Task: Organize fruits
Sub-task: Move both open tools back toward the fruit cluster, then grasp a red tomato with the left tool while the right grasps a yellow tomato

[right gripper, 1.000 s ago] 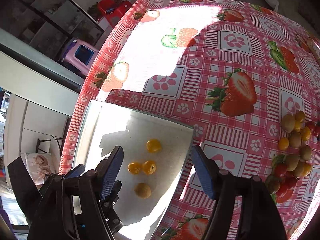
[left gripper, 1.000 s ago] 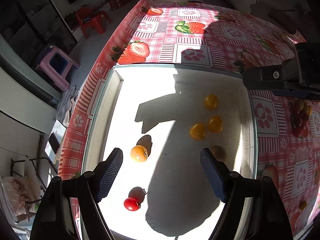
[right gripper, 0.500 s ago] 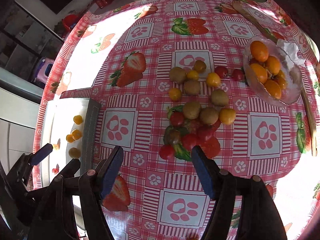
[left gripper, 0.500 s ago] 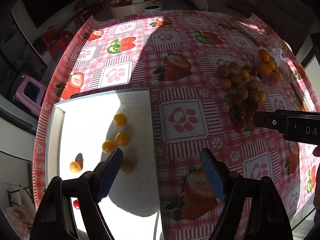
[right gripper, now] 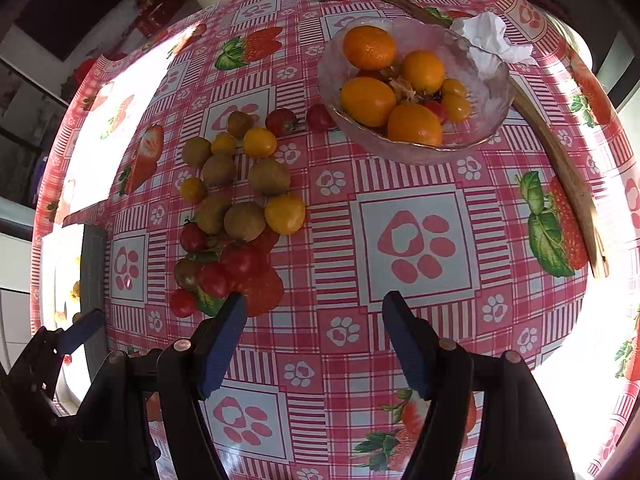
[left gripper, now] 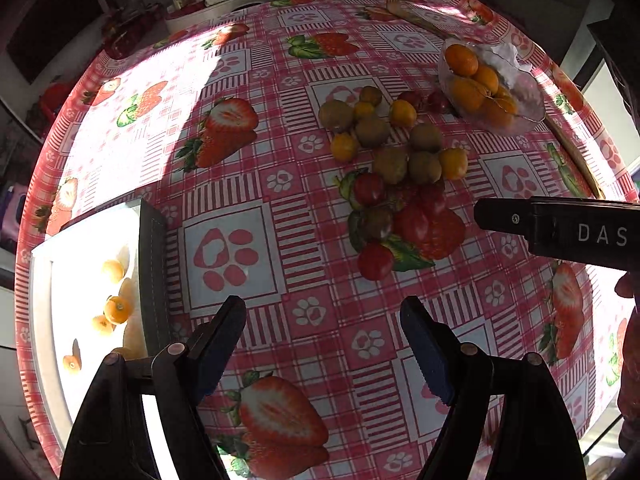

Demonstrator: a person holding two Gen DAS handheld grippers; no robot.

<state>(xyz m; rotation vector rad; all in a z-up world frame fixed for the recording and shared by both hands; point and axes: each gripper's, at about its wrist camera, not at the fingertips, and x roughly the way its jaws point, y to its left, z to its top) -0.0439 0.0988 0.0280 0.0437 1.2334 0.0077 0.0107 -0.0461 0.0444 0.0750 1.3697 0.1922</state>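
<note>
While both the left hand-held gripper (left gripper: 323, 336) and right hand-held gripper (right gripper: 314, 330) are hovering spread and empty, the loose fruit pile (right gripper: 236, 208) is lying on the desk (right gripper: 412, 236), left of the glass bowl (right gripper: 416, 92); the white tray (left gripper: 42, 300) is sitting farther left.
</note>
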